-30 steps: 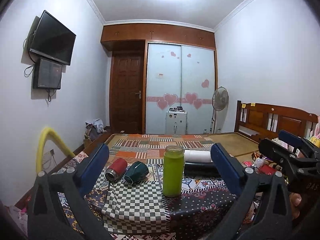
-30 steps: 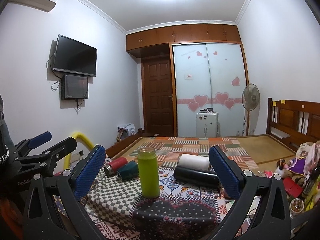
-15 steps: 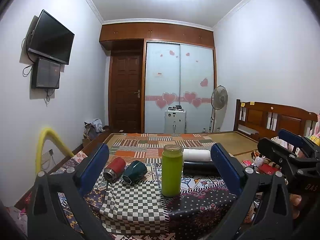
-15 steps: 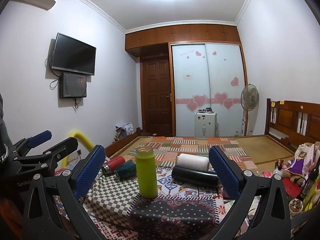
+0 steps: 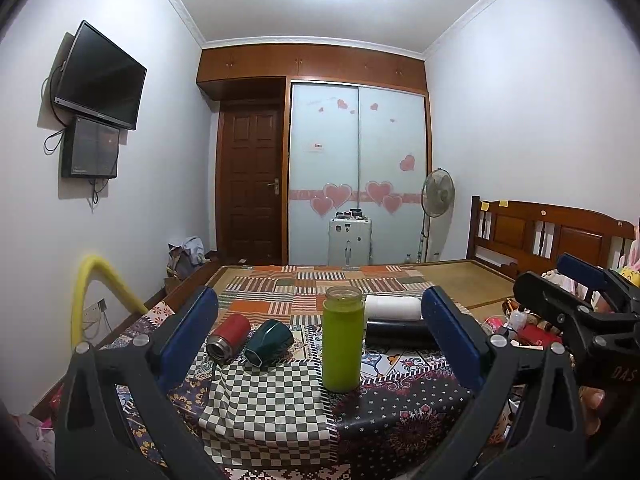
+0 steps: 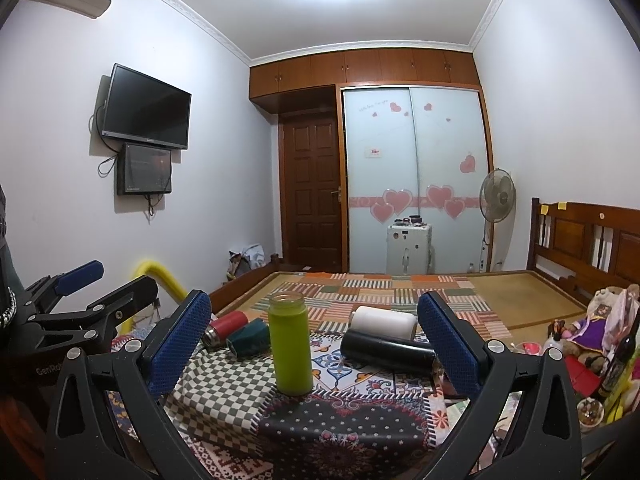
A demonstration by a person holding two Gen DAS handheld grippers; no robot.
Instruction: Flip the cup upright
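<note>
A green cup (image 5: 342, 344) stands upright on the patterned tablecloth (image 5: 280, 408); it also shows in the right wrist view (image 6: 290, 348). Four cups lie on their sides: a red one (image 5: 229, 336), a dark green one (image 5: 269, 343), a white one (image 5: 394, 307) and a black one (image 5: 400, 334). In the right wrist view they are red (image 6: 222, 326), dark green (image 6: 248, 336), white (image 6: 384, 322) and black (image 6: 388, 350). My left gripper (image 5: 320, 340) and right gripper (image 6: 314, 346) are both open and empty, held back from the cups.
The right gripper shows at the right of the left wrist view (image 5: 576, 312); the left gripper shows at the left of the right wrist view (image 6: 80, 312). A bed (image 6: 400, 284) lies behind the table. Toys and clutter (image 6: 592, 344) sit at the right. A yellow tube (image 5: 96, 284) stands left.
Both views have shifted only slightly. The cups have not moved, and both grippers stay open.
</note>
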